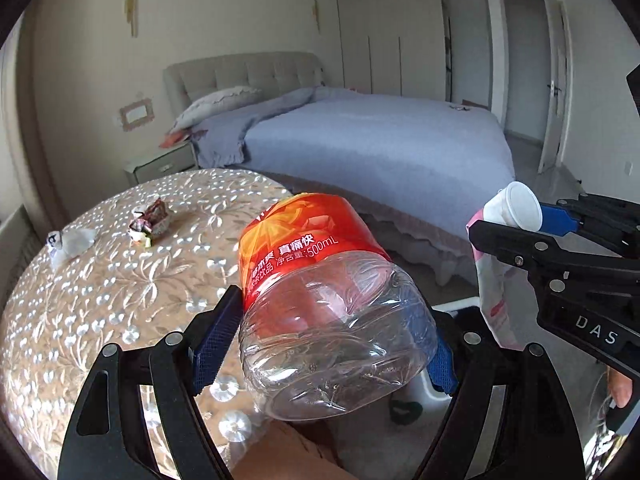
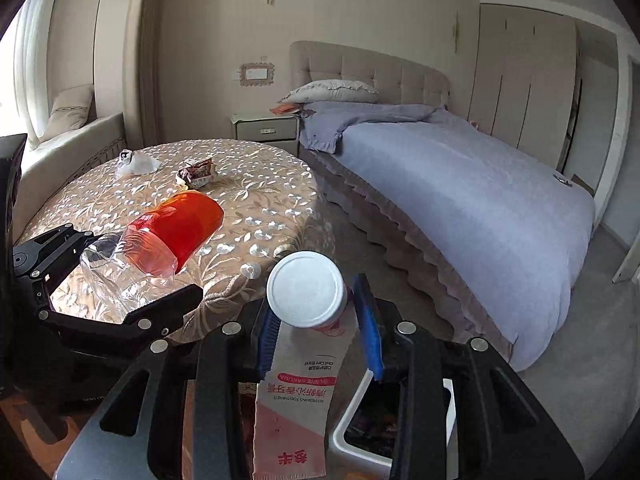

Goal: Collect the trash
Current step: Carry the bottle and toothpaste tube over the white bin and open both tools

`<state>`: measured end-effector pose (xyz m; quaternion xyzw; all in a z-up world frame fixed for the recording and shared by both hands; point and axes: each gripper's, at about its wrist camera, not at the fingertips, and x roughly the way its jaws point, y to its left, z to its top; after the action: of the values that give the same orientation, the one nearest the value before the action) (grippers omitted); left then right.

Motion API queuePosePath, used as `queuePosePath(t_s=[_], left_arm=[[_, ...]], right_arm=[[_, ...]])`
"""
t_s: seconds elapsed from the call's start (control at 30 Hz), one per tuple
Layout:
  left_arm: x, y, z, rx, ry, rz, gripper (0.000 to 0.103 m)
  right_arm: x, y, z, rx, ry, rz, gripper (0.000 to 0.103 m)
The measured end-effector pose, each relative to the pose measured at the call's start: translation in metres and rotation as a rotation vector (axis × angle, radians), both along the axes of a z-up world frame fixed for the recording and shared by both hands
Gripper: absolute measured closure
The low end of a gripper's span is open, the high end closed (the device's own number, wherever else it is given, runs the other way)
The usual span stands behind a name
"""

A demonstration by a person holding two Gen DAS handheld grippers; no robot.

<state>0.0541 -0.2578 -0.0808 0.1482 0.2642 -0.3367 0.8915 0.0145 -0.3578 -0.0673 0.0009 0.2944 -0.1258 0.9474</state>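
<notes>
Left wrist view: left gripper point(image 1: 332, 344) clamped wide on an empty plastic bottle point(image 1: 320, 300), blue pads pressing both sides of the clear lower body. Bottle base toward the camera, red label pointing away toward 12 o'clock. Right gripper point(image 1: 560, 248) at 3 o'clock, closed on a pink-and-white toothpaste tube point(image 1: 496, 280), white cap uppermost. Round table point(image 1: 100, 280) with floral cloth at 9 o'clock. On the cloth near 10 o'clock, a crumpled snack wrapper point(image 1: 150, 222) and, just left of it, a crumpled white wrapper point(image 1: 68, 242), the two apart. Bed point(image 1: 380, 148) with lilac cover from 12 to 2 o'clock. White bin rim point(image 1: 460, 304) partly hidden behind the bottle.

Right wrist view: right gripper point(image 2: 316, 320) narrowed onto the toothpaste tube point(image 2: 300, 392), white cap toward 12 o'clock, flat tail toward 6 o'clock. Left gripper point(image 2: 120, 280) at 9 o'clock, gripping the plastic bottle point(image 2: 160, 240) above the table point(image 2: 260, 208). Snack wrapper point(image 2: 196, 172) and white wrapper point(image 2: 136, 164) on the far half of the cloth, near 11 o'clock. White bin point(image 2: 348, 420) at 5 o'clock, below the right finger, dark contents inside. Bed point(image 2: 460, 184) at 2 o'clock.
</notes>
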Motion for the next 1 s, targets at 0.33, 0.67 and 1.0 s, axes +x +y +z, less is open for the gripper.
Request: queuePosePath(t_s=[0.33, 0.67, 1.0], left_arm=[[-0.019, -0.078, -0.045, 0.082, 0.07, -0.19, 0.025], [-0.017, -0.147, -0.107, 0.19, 0.171, -0.342, 0.026], [-0.001, -0.196, -0.162, 0.281, 0.281, -0.433, 0.025]], right_arm=[[-0.032, -0.062, -0.045, 0.071, 0.075, -0.155, 0.066], [-0.028, -0.122, -0.1, 0.175, 0.149, -0.225, 0.066], [-0.003, -0.167, -0.149, 0.243, 0.219, -0.287, 0.066]])
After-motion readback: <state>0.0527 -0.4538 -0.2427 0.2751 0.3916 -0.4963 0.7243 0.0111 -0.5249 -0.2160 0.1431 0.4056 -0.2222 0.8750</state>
